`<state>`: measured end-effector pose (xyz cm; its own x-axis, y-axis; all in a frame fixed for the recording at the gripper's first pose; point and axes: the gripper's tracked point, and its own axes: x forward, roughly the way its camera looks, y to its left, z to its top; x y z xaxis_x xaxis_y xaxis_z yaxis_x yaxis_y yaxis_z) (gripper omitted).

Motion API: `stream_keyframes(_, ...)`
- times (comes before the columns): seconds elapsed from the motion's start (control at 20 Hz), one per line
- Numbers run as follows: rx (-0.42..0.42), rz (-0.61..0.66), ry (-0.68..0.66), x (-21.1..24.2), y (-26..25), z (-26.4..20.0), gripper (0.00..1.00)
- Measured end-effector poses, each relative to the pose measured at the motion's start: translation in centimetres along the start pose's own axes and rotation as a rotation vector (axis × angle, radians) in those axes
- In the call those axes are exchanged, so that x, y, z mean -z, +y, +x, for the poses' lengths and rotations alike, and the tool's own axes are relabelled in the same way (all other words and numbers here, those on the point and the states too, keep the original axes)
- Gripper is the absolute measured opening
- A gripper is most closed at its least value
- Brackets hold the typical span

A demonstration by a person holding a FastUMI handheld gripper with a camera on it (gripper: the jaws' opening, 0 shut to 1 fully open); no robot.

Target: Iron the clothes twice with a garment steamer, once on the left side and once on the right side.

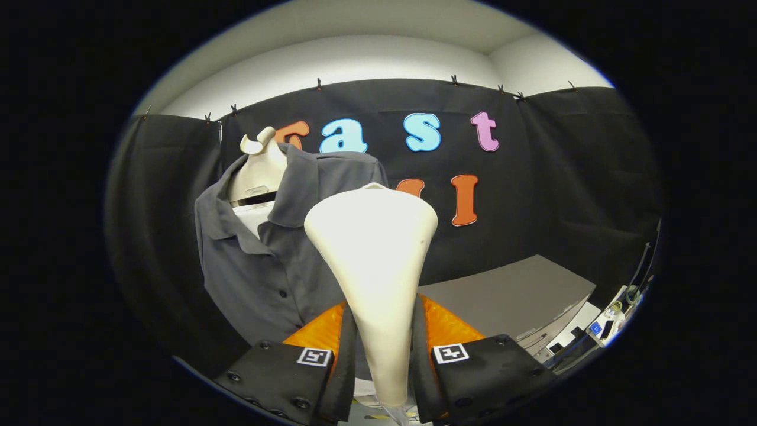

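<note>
Both fingers of the tool (383,355) clamp the steamer head (372,236); sweep it slowly down the grey shirt (266,260) at ten o'clock.

Bare grey table (508,290) beside the mannequin (260,171)

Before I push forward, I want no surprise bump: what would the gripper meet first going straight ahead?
Probably the grey shirt on the mannequin. The gripper is shut on the cream steamer, whose head leads; depth is unclear.
</note>
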<state>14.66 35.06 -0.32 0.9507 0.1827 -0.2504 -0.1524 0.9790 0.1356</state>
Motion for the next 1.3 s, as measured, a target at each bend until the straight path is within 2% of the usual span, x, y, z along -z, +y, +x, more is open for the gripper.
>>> stream_keyframes(0.45,-0.013,-0.029,0.042,1.2,4.5,5.2,0.49)
stream_keyframes(0.9,0.036,-0.044,0.091,3.0,4.1,10.6,0.49)
stream_keyframes(1.3,0.026,-0.052,0.125,5.6,4.1,11.6,0.49)
